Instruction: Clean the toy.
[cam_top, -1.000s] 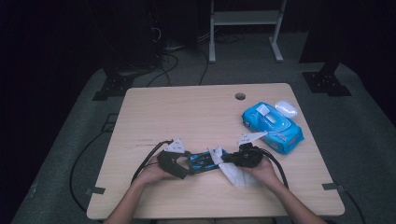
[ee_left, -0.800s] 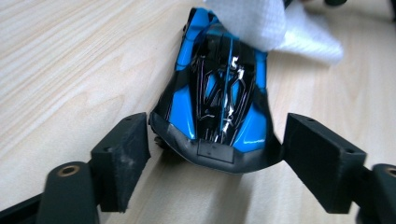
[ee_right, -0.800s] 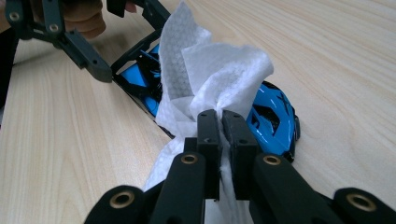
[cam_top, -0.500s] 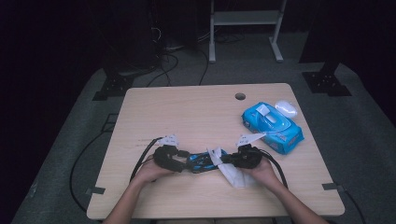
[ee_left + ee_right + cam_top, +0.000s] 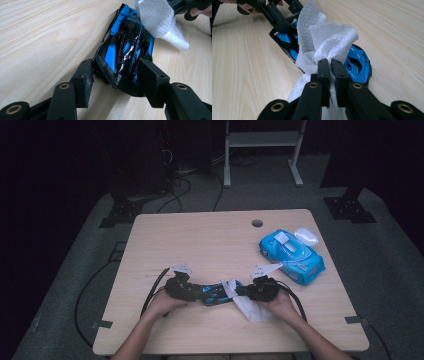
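We note left hand-held gripper (image 5: 113, 75) jaws just closed in, now bracketing toy car (image 5: 125, 50) tail on desk (image 5: 200, 240). Right hand-held gripper (image 5: 329, 67) clamped on wipe (image 5: 324, 42), touching car nose. Car steadied, so wiping can likely start.

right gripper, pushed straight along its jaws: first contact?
Probably the toy car. The right gripper is shut on the wipe, which already drapes over the car just beyond the jaw tips; exact depth is unclear.
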A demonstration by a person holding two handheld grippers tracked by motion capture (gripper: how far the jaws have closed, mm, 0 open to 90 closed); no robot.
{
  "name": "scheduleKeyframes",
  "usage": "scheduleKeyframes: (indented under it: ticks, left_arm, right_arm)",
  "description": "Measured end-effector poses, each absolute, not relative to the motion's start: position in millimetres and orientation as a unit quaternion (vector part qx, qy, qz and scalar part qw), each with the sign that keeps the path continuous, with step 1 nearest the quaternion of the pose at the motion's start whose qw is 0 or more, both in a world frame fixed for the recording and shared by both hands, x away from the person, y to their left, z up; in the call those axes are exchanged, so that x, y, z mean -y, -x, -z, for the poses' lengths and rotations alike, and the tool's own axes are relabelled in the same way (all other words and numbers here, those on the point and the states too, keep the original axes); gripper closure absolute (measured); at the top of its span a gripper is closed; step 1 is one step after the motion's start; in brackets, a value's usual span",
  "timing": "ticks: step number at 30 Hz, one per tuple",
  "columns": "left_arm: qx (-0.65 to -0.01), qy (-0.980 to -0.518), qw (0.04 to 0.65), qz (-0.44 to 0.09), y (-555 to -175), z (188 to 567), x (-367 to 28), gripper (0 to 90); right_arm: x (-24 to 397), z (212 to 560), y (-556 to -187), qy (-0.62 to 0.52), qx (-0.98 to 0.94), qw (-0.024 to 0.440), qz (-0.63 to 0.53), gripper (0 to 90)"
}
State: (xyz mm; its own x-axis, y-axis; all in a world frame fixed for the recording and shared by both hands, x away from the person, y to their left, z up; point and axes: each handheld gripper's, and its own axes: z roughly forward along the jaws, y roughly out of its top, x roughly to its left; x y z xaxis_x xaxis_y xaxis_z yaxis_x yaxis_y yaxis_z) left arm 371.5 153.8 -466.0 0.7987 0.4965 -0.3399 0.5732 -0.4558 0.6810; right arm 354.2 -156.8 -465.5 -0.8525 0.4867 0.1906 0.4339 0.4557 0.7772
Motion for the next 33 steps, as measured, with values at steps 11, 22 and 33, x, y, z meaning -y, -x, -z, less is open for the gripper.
scheduleKeyframes:
  ticks: [11,22,33]
  left_arm:
    - [-0.362,-0.849,0.377,0.076,-372.6,461.5,-150.3,35.0]
    - [-0.348,-0.849,0.394,0.054,-366.8,460.0,-151.0,54.9]
    - [-0.277,-0.859,0.429,-0.024,-349.8,460.7,-149.3,56.0]
  right_arm:
    - [154.9,465.3,-352.7,-0.267,-0.854,0.036,-0.445,85.4]
    - [155.8,466.8,-349.4,-0.267,-0.85,0.046,-0.451,85.3]
    - [163.1,462.9,-347.2,-0.264,-0.849,0.076,-0.451,85.2]
